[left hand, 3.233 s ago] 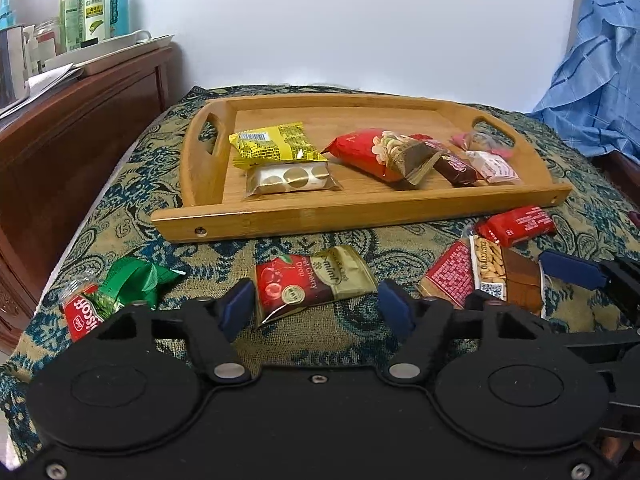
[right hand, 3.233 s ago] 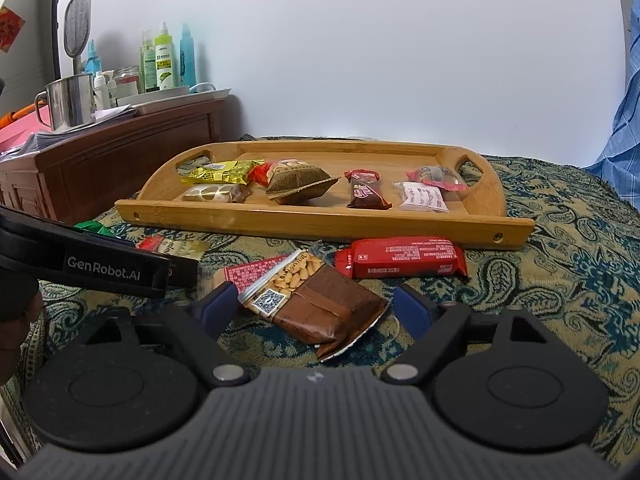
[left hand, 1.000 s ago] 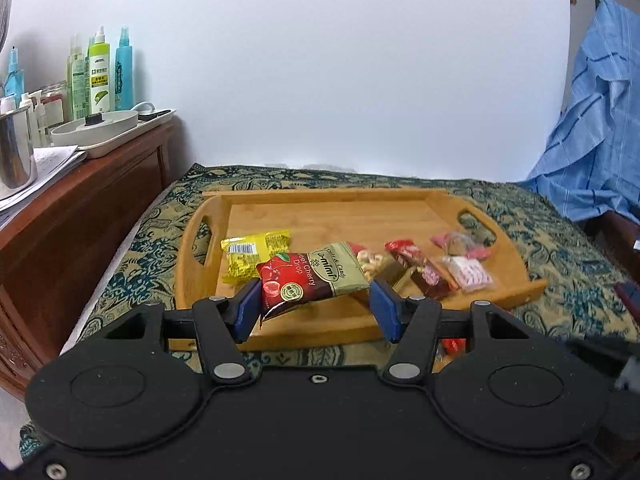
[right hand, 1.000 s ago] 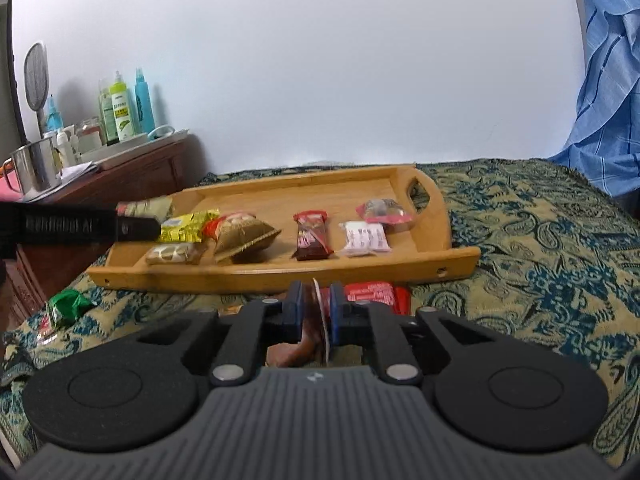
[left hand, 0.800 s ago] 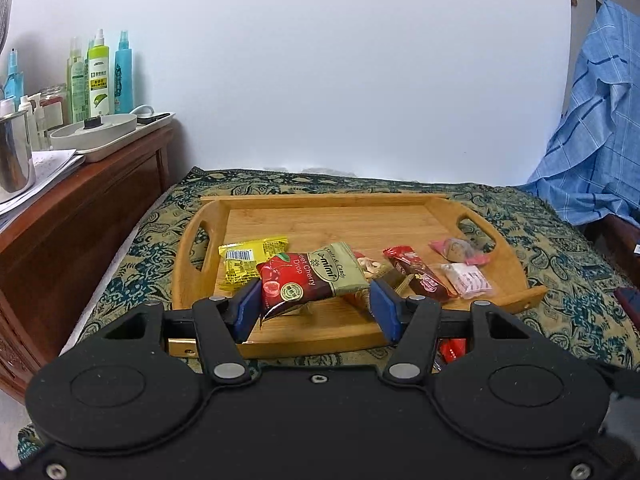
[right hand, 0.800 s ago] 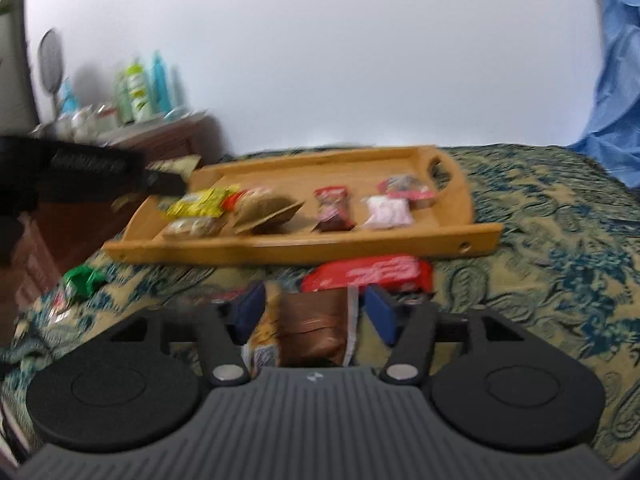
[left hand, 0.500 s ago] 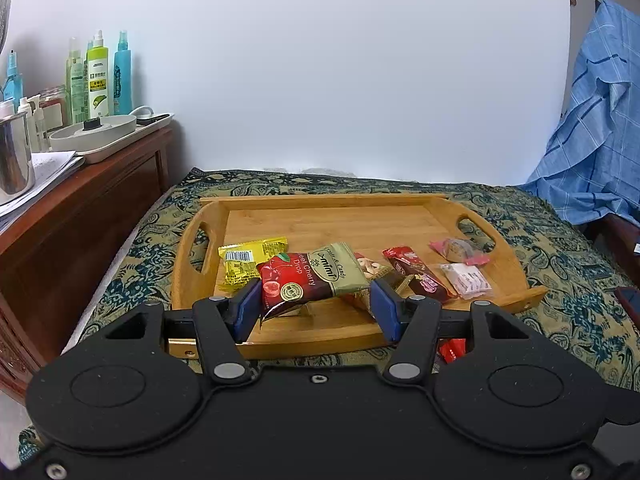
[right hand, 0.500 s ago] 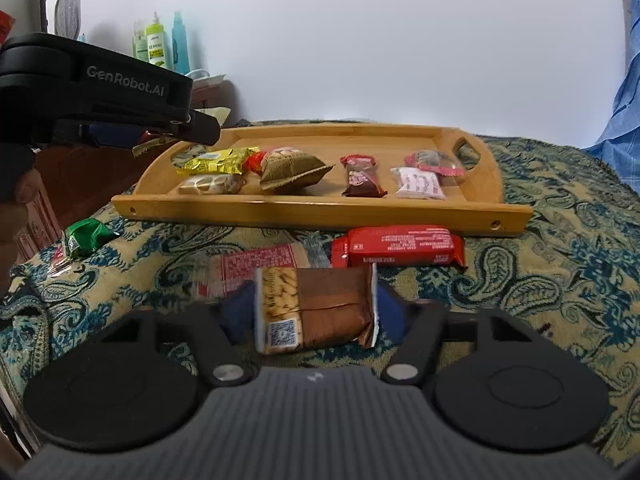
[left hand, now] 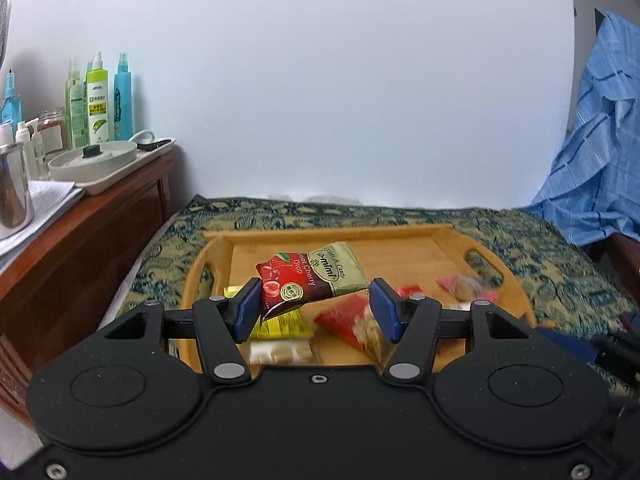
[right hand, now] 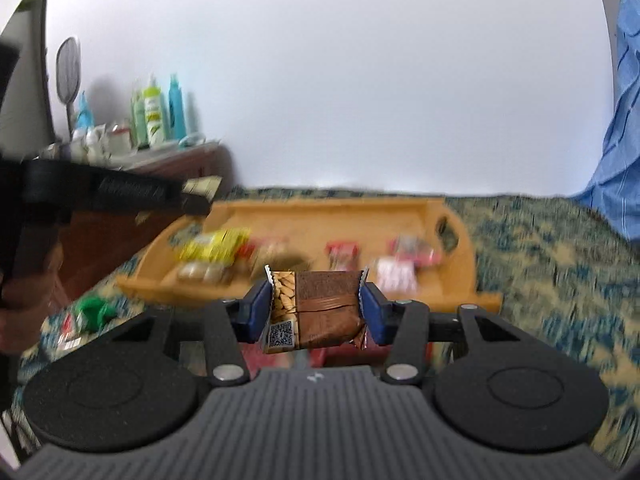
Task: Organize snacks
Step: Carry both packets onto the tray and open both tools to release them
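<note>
I am holding the brown biscuit bar crosswise in my right gripper as its jaws are closing, while my left gripper is pinching the cherry drop packet over the tray ahead.

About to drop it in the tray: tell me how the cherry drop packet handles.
The cherry packet is probably light and floppy: its free corner curls below the left gripper. The glossy film looks slippery, so it may slide. It lies flat, so it is unlikely to roll on the tray.
</note>
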The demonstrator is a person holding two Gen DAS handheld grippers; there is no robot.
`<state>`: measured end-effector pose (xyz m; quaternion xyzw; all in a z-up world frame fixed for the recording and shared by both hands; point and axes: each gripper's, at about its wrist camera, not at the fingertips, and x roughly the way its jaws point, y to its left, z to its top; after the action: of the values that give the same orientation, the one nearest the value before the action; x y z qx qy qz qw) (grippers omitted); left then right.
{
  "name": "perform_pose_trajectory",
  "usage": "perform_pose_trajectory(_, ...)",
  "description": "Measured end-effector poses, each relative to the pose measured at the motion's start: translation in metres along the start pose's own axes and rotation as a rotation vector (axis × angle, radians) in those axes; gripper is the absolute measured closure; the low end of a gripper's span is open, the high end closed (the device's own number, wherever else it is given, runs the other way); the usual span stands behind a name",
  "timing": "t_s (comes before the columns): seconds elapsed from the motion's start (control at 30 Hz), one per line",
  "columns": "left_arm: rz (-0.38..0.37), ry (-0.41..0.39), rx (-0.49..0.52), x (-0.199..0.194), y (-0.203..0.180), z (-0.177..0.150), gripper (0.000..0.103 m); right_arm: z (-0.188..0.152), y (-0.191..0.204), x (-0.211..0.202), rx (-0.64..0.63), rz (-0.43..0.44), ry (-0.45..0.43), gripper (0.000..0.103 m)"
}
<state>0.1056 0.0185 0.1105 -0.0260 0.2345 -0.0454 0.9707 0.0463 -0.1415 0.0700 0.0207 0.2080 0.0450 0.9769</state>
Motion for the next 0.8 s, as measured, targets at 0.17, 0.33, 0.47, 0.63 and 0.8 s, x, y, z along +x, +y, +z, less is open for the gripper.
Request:
perform_pose_trajectory(0.17,-0.009,-0.021,-0.029,0.025,0.014,0.027,0.047,0.036,-0.022,0.025,0.042,-0.011,-0.020,0.051)
perform_pose_trajectory(0.33,0.001,0.011,-0.078,0.062,0.031,0.043,0.047,0.065,-0.048,0.068,0.089,0.002,0.018,0.051)
perform_pose_trajectory(0.47,0.021,0.083,-0.115,0.097,0.044,0.043,0.047,0.077,-0.065,0.113,0.098,-0.017,0.062,0.050)
perform_pose_trajectory(0.63,0.053,0.138,-0.117,0.134,0.054,0.038,0.047,0.078,-0.084,0.157,0.140,-0.020,0.135,0.050)
perform_pose_trajectory(0.8,0.079,0.184,-0.102,0.159,0.055,0.033,0.047,0.073,-0.085,0.182,0.113,-0.030,0.183,0.050)
